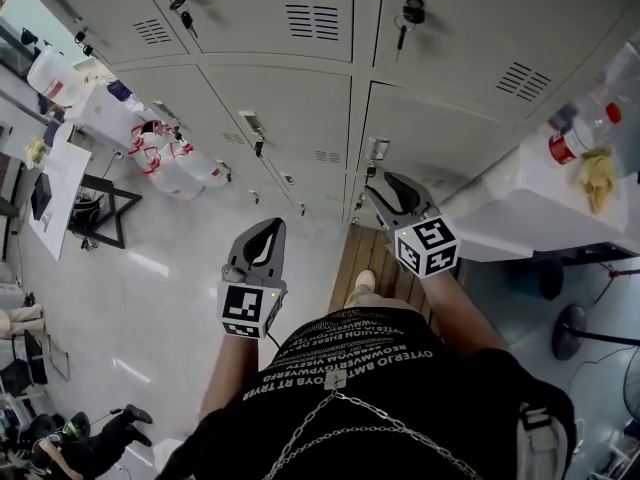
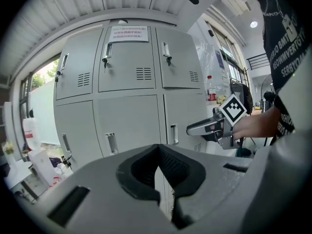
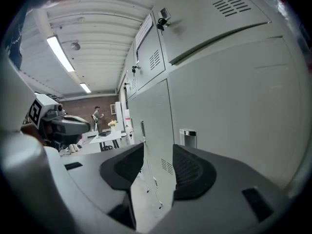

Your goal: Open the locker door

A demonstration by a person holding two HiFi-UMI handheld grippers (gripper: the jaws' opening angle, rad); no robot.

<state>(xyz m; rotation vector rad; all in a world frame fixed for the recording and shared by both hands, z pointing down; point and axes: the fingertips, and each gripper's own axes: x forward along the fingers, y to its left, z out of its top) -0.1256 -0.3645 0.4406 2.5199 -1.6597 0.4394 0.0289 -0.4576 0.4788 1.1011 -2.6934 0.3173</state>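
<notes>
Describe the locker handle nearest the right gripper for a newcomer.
Find the grey locker bank, then its column beside the white table. Below the keyed top door, the recessed metal handle sits just ahead of the right gripper; other handles lie further left.

The left gripper (image 1: pixel 270 226) is held forward, tilted slightly downward, with its jaws brought together on nothing, while the right gripper (image 1: pixel 380 186) is held further ahead with its jaws parted and empty.
</notes>
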